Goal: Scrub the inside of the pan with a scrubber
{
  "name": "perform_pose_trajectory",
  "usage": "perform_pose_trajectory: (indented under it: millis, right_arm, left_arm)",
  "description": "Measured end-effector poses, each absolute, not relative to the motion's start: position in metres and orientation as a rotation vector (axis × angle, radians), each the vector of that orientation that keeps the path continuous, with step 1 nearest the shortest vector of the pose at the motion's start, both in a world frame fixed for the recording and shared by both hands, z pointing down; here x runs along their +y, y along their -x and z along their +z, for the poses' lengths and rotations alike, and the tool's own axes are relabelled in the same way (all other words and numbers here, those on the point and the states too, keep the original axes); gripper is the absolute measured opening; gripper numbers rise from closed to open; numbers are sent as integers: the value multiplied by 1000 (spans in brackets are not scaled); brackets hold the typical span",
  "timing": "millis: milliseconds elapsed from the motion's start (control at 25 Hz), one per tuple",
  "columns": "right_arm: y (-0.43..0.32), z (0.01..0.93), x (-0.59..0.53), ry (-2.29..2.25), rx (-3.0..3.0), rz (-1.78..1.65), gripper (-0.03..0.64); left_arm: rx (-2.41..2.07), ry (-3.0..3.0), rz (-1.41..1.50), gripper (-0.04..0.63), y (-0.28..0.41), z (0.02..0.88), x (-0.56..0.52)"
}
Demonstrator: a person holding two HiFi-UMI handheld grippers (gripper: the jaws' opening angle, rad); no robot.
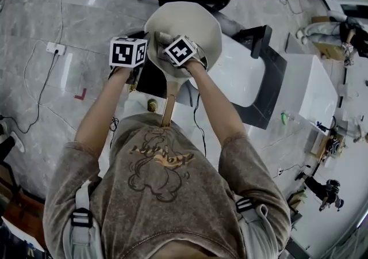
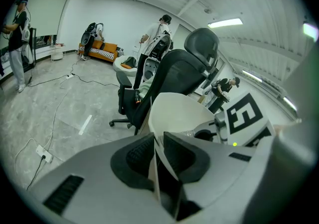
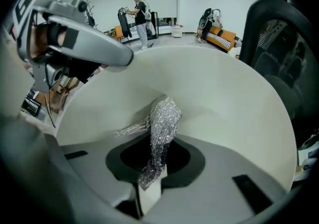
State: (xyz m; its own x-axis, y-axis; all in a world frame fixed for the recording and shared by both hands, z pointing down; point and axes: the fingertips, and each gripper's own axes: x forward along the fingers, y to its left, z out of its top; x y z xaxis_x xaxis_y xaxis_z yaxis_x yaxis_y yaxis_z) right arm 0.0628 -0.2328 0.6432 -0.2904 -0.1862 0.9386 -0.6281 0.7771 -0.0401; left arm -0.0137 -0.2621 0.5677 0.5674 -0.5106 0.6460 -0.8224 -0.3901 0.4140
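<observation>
A cream pan [image 1: 192, 25] with a wooden handle [image 1: 168, 108] is held tilted over the white table's edge. My left gripper [image 1: 131, 53] is at the pan's left side. In the left gripper view its jaws [image 2: 158, 143] are shut on the pan's thin rim [image 2: 155, 168], with the pan's wall [image 2: 179, 113] rising beyond. My right gripper [image 1: 179, 52] reaches into the pan from above. It [image 3: 152, 170] is shut on a silver mesh scrubber [image 3: 163, 123], whose free end lies against the pan's inner surface [image 3: 224, 93]. The left gripper [image 3: 75, 31] shows at the rim, upper left.
The white table [image 1: 241, 73] carries a black board [image 1: 270, 88] at its right. A black office chair [image 2: 169, 78] stands just behind the pan. Cables and a power strip [image 1: 56, 48] lie on the grey floor at left. Several people stand far off near an orange sofa [image 2: 102, 51].
</observation>
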Motion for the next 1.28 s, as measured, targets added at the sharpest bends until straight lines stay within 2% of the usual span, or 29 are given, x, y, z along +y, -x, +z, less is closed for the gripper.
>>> perform_pose_trajectory:
  millis: [200,600,720,880,1280]
  right_arm:
    - [-63,646,-261,-709,-1901,600,67]
    - [-103,639,-312,-942,-1859,483,67]
    - [-126,646,-308,-929,-1768,502,67]
    - [-173,640,-315,-934,-1606,318,67]
    - [-190,642,-301,-782,-1476,258,66]
  left_arm:
    - [-1067,-2077,540,66,15,568,-264]
    - [-1055,-2088,543,66,14,567,-262]
    - [-1054,-2090,544,66,14,568,-263]
    - [-1051,-2093,538,66,15,568,-263]
    - [-1042,-2102,542,67,14,566,-263]
